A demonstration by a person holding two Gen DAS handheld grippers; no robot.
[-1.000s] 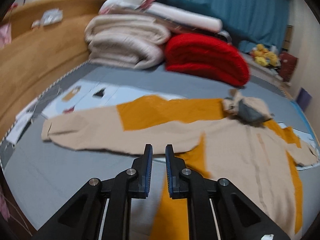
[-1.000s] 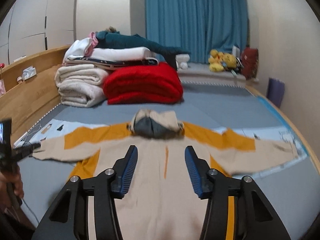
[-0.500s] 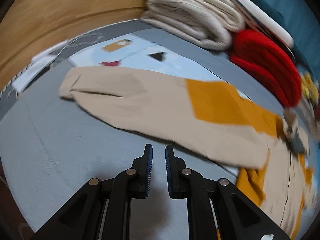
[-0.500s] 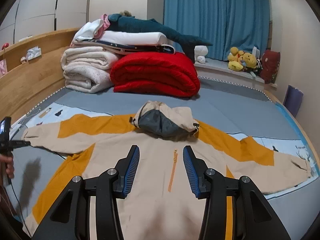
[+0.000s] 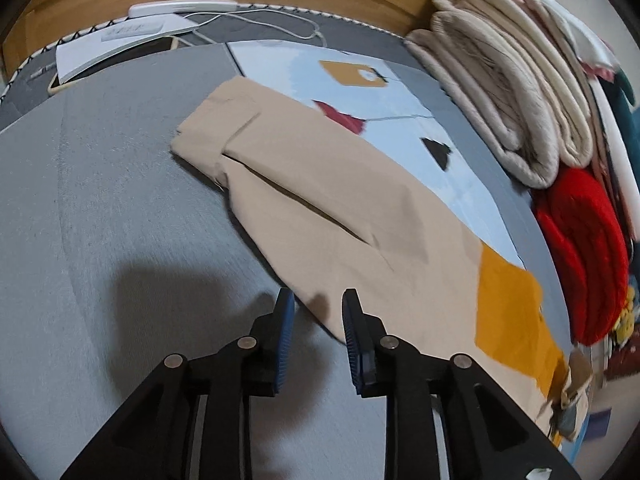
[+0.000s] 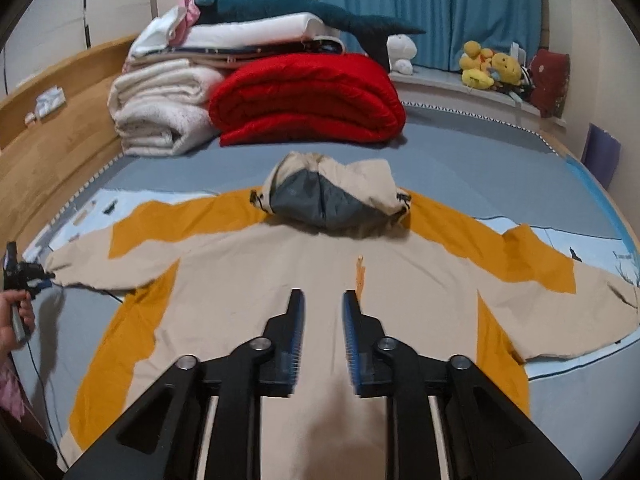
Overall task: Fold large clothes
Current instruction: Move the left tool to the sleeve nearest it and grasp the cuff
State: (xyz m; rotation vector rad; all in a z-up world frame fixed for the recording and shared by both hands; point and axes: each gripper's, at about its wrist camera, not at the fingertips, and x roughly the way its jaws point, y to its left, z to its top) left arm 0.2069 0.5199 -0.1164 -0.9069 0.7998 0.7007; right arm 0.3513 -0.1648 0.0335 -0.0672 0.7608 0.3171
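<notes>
Two claws, neither holding anything yet. My left claw has just been opening; its jaws stand a little apart over the near edge of the jacket sleeve, with only that edge showing between them and nothing pinched. My right claw has just been closing; its jaws are narrowly apart above the jacket, close to the zipper, gripping nothing.

The jacket lies face up and spread flat across the bed, both sleeves out to the sides, hood bunched at the collar.

My worry is the left side. If I bite here, I may catch only the top layer of the sleeve, and the fold would drag and twist instead of swinging over cleanly. I could also pinch the bed cover with the cloth. On the right, jaws this narrow may skid over the smooth chest fabric or snag the zipper. The lumpy hood will likely keep any fold from lying flat.
</notes>
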